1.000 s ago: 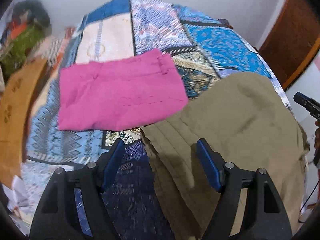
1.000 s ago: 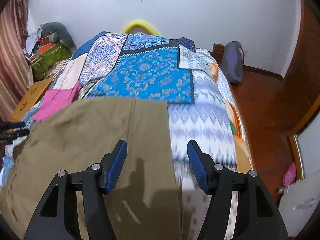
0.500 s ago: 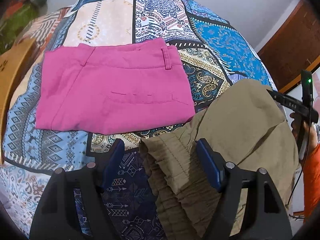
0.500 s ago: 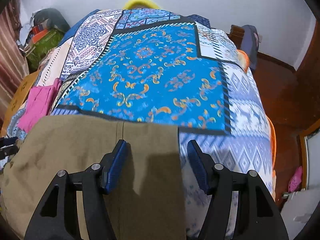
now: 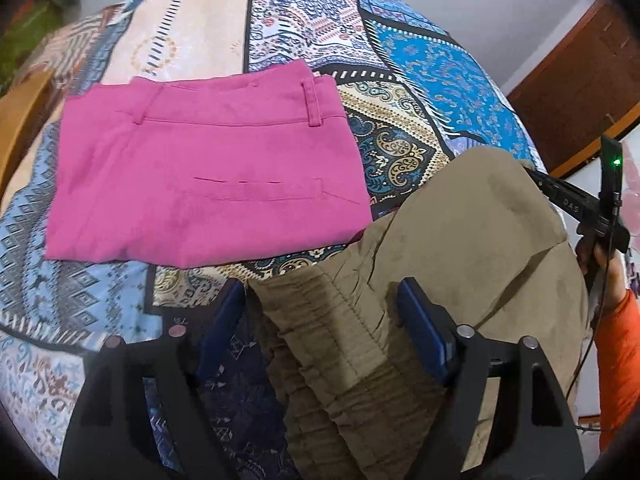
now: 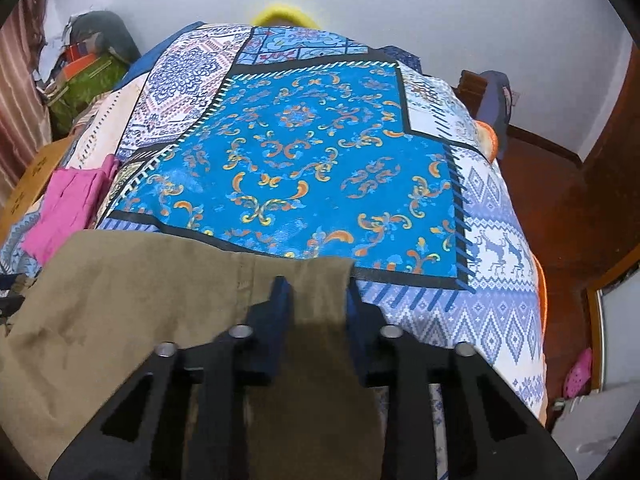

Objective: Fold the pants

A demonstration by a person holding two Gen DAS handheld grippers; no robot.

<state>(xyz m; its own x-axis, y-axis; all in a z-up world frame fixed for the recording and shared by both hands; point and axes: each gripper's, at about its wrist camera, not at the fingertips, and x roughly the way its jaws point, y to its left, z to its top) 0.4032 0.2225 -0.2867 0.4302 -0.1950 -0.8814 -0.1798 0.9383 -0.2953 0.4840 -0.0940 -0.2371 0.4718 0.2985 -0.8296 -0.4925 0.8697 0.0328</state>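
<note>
Two garments lie on our patchwork bed (image 5: 420, 52): folded pink shorts (image 5: 208, 168) at left, olive pants (image 5: 460, 240) near right. Our left tongs (image 5: 320, 320) gape around the pants' gathered waistband; our right tongs (image 6: 316, 300) pinch the pants' far corner.

A home bedroom: a bed under a patchwork bedspread (image 6: 312, 152), wooden floor (image 6: 560, 200), striped curtain (image 6: 20, 92).
</note>
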